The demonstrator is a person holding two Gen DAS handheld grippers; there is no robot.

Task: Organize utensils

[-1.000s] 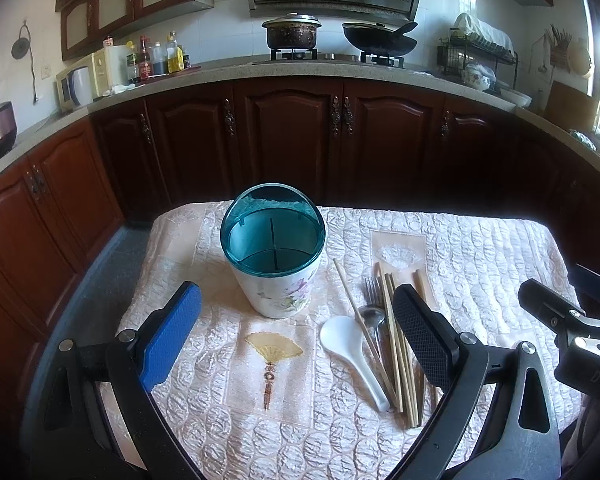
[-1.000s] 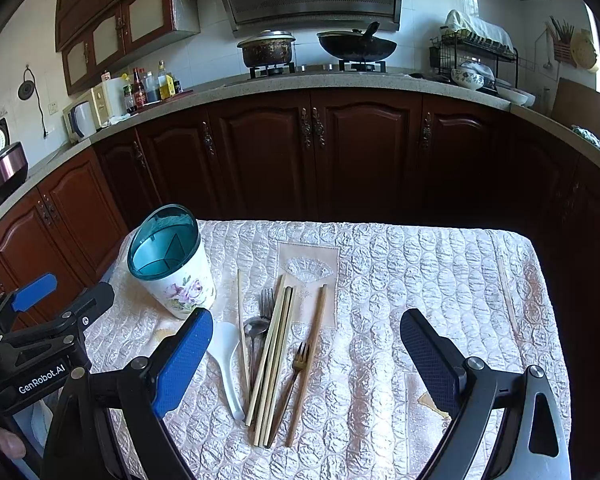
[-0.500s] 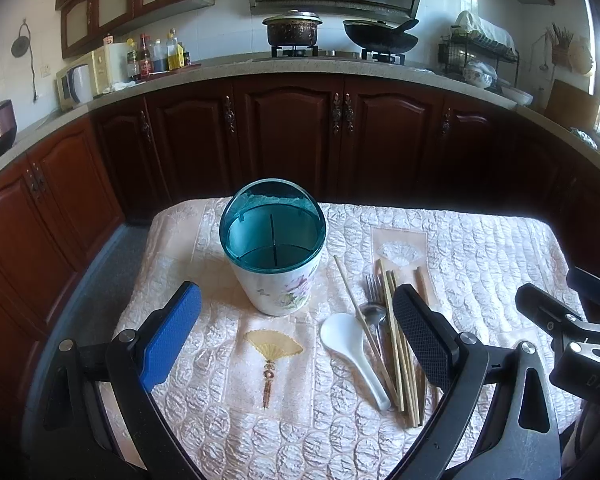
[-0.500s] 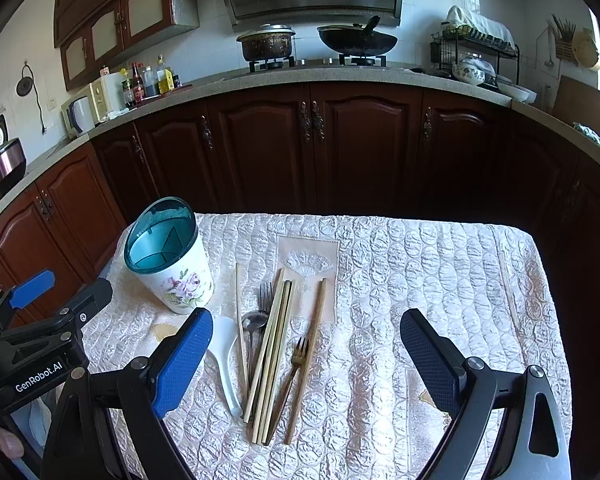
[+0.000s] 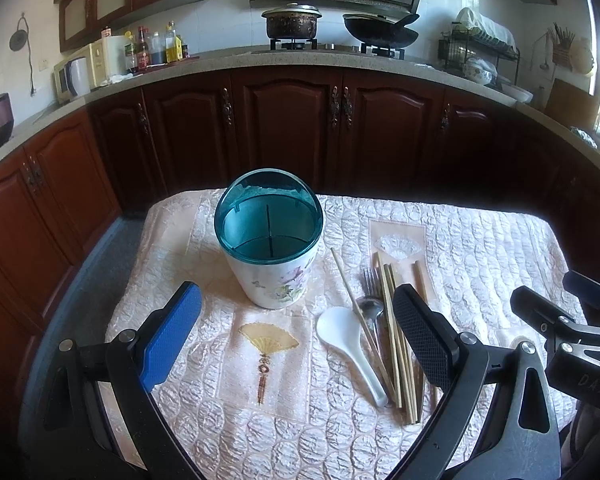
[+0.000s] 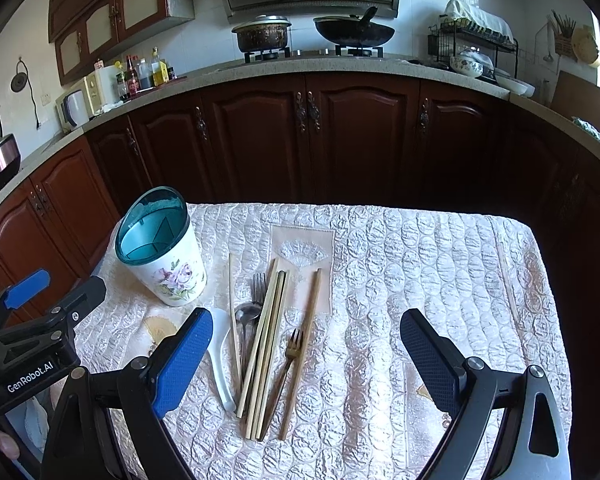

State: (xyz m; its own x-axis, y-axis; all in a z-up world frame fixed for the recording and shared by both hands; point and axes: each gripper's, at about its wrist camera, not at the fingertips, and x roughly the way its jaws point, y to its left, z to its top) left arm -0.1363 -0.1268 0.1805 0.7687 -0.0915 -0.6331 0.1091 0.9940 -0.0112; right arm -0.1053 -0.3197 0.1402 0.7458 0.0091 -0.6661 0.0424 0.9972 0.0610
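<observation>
A white flowered utensil holder with a teal divided rim stands upright on the quilted table; it also shows in the right wrist view. To its right lie a white soup spoon, several wooden chopsticks, a steel spoon, a steel fork and a small brown fork. My left gripper is open and empty, in front of the holder. My right gripper is open and empty above the near ends of the utensils.
The table carries a pale quilted cloth. Dark wooden cabinets run behind it under a counter with a stove, a pot and a wok. The table drops off at the left edge to the floor.
Both views have shifted slightly: the holder and utensils sit a little lower and nearer in frame. Both grippers stay open and nothing on the table has moved.
</observation>
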